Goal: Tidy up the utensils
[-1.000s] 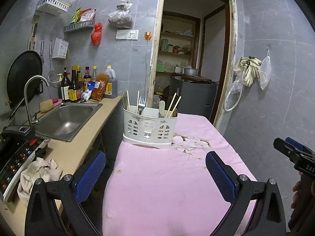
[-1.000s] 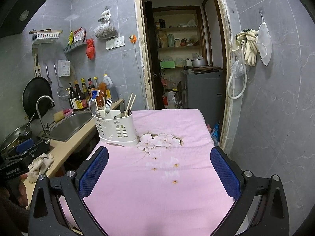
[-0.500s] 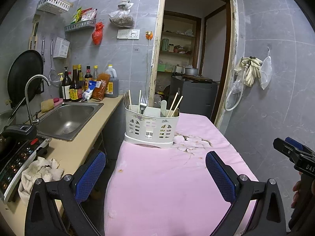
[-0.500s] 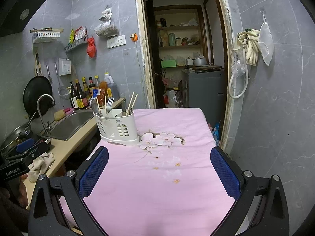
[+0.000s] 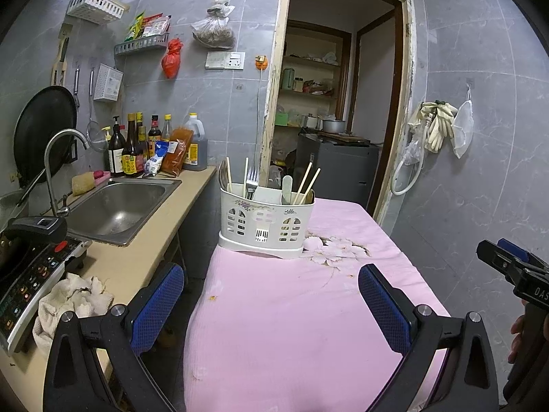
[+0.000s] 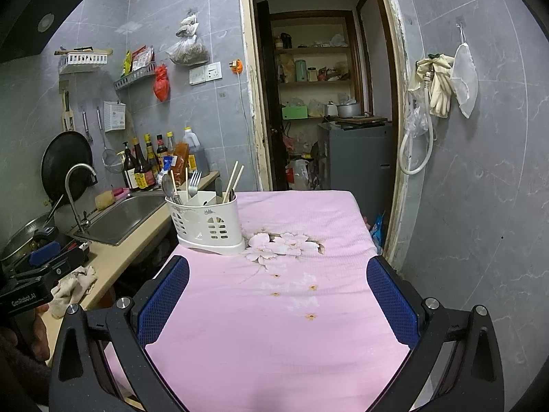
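A white plastic utensil caddy (image 5: 266, 223) stands upright on the pink tablecloth (image 5: 291, 326) near the table's far left corner. It holds chopsticks (image 5: 307, 185), a fork (image 5: 252, 178) and a spoon. It also shows in the right wrist view (image 6: 207, 223), with the fork (image 6: 194, 182) and chopsticks (image 6: 234, 180) sticking up. My left gripper (image 5: 271, 305) is open and empty, above the table's near left part. My right gripper (image 6: 278, 298) is open and empty, above the table's near part.
A counter with a steel sink (image 5: 116, 206), faucet (image 5: 56, 168), induction cooker (image 5: 27, 274) and rag (image 5: 73, 298) runs along the left. Sauce bottles (image 5: 133, 151) stand at the back. An open doorway (image 5: 329, 110) lies behind the table. Gloves (image 5: 435, 123) hang on the right wall.
Both views have shifted slightly, with the caddy sitting a little more to the right and closer in each. Both grippers stay open and empty. Nothing on the table has moved.
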